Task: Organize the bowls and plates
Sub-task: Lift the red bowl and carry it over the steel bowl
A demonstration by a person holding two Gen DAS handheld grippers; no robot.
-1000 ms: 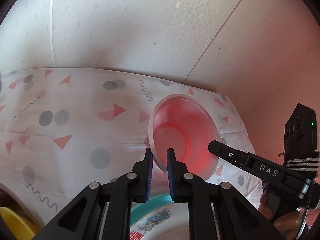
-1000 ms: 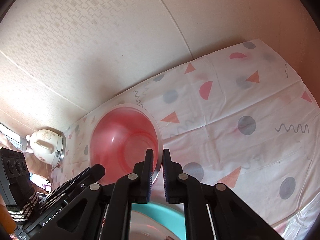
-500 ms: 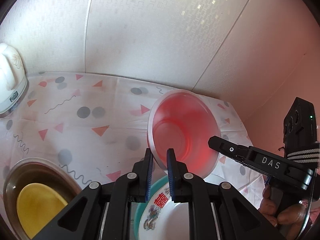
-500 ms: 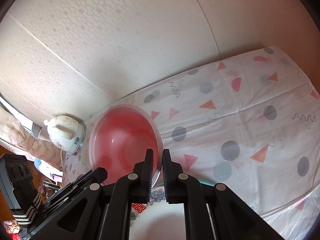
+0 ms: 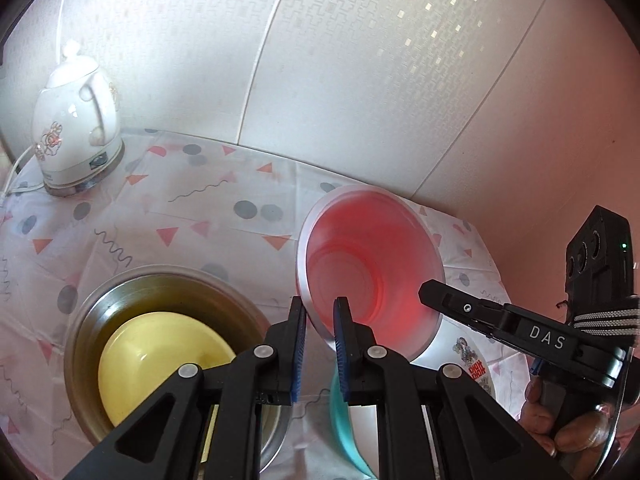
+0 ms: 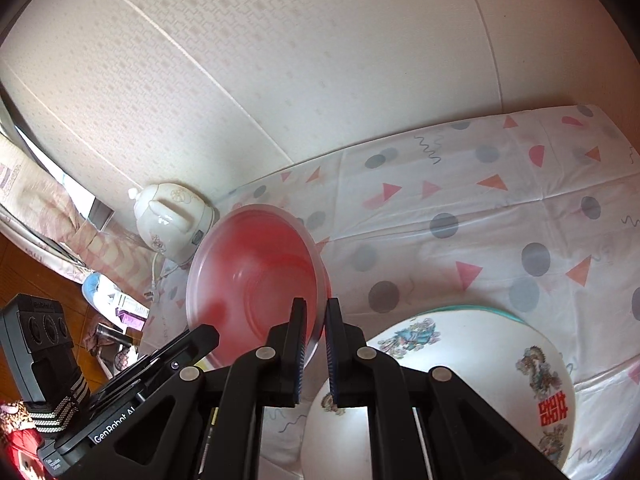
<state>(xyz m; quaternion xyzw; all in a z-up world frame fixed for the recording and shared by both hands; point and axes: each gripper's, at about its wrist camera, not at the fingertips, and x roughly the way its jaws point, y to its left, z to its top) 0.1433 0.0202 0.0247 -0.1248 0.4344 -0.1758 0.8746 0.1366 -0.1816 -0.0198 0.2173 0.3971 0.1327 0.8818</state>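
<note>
A translucent red bowl point(image 5: 372, 268) is held in the air by both grippers, one on each side of its rim. My left gripper point(image 5: 320, 316) is shut on its near rim. My right gripper point(image 6: 316, 320) is shut on the opposite rim of the red bowl point(image 6: 256, 276). Below sits a white decorated plate point(image 6: 460, 364) on a teal plate point(image 5: 340, 412). To the left, a yellow bowl point(image 5: 160, 356) lies inside a metal bowl point(image 5: 120, 292).
A white floral kettle point(image 5: 76, 120) stands at the back left of the table, with its cord trailing off the edge; it also shows in the right wrist view point(image 6: 172, 220). A patterned tablecloth point(image 5: 224, 216) covers the table. The wall is close behind.
Both grippers have lifted the red bowl up and back from the table. The stacked plates, the metal bowl with the yellow bowl, and the kettle have come into view.
</note>
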